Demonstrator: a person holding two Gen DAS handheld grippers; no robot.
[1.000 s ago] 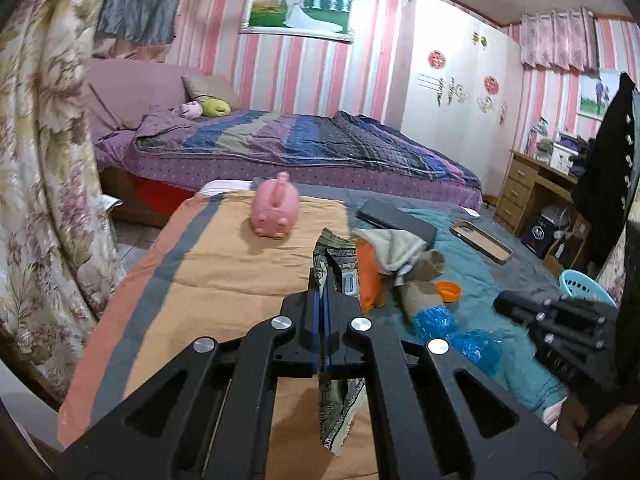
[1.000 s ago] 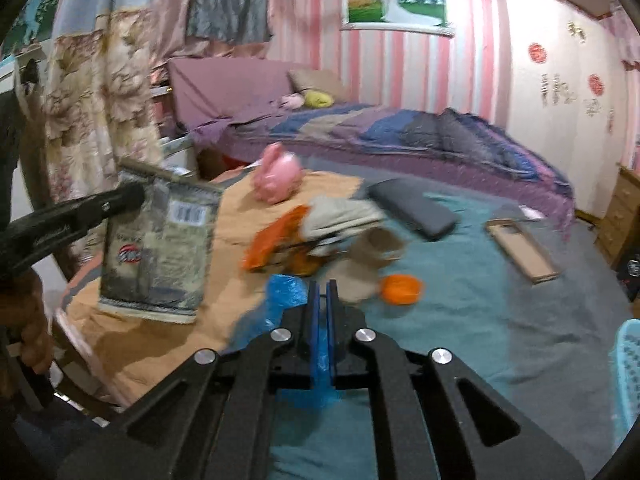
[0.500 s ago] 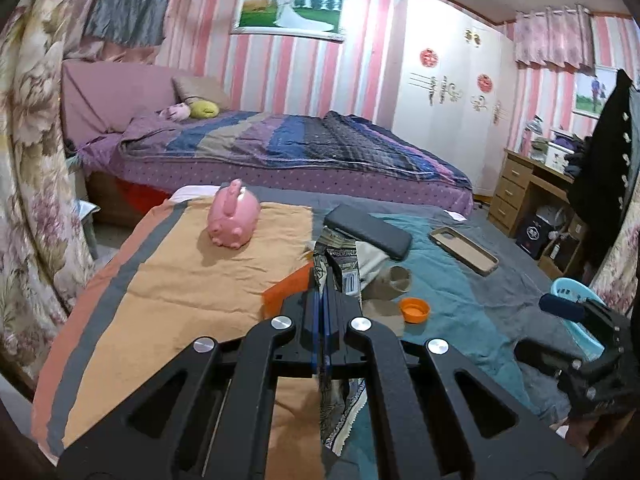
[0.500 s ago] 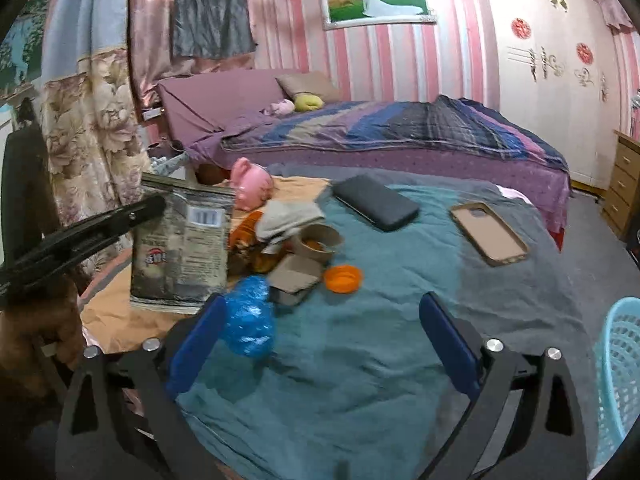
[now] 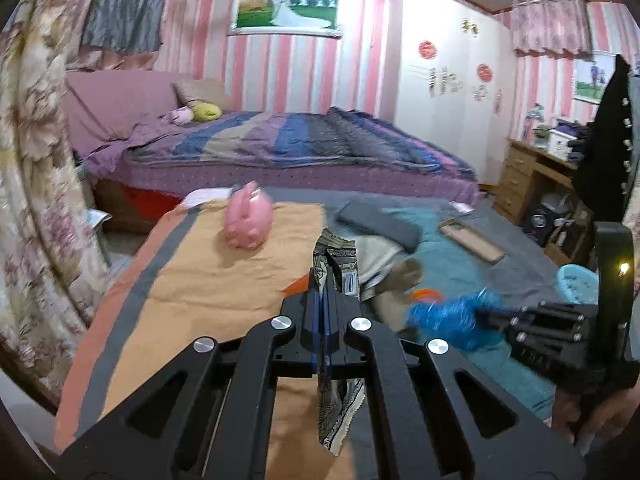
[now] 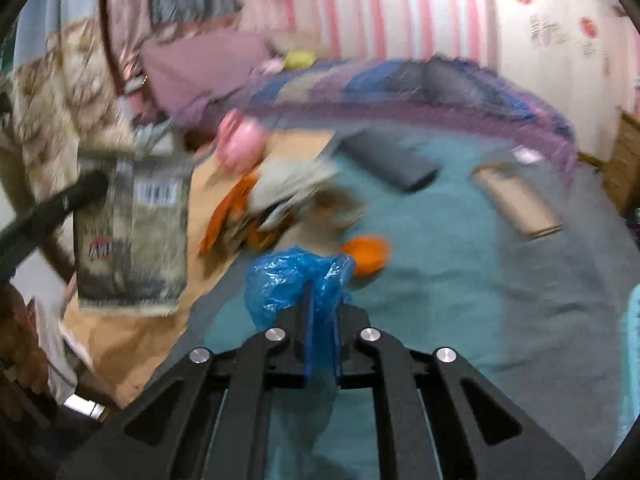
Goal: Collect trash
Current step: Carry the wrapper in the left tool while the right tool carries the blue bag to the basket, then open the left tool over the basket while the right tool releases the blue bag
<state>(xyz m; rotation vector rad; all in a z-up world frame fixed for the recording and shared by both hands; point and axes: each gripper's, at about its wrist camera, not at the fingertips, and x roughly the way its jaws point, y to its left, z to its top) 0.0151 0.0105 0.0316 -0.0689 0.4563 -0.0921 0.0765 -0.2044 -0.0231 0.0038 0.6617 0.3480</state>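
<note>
The left tongs [image 5: 325, 300] are clamped flat on a grey printed snack wrapper [image 5: 338, 256], pinching it near one edge so the empty packet hangs edge-on above the orange end of the blanket-covered bed [image 5: 192, 280]. The right tongs [image 6: 320, 312] have just been closing and now pinch a crumpled blue plastic bag [image 6: 296, 276], which bulges out ahead of the pads over the teal part of the blanket. Each tool thus carries one piece of rubbish, lifted clear of the surface so it can be carried off without dragging other things along.

More trash lies near the middle of the bed: an orange wrapper [image 6: 224, 216], a pale folded cloth or paper [image 6: 292, 184], some brown cardboard scraps and a small orange cap [image 6: 366, 254], all bunched together just beyond the blue bag. A pink piggy bank [image 5: 248, 220], a dark flat case [image 5: 378, 224] and a tan phone cover [image 5: 472, 238] sit farther off and look like belongings rather than litter. A light blue basket [image 5: 576, 282] stands off the bed's right edge; it seems the likely place for both held pieces, though the right view is blurred.
</note>
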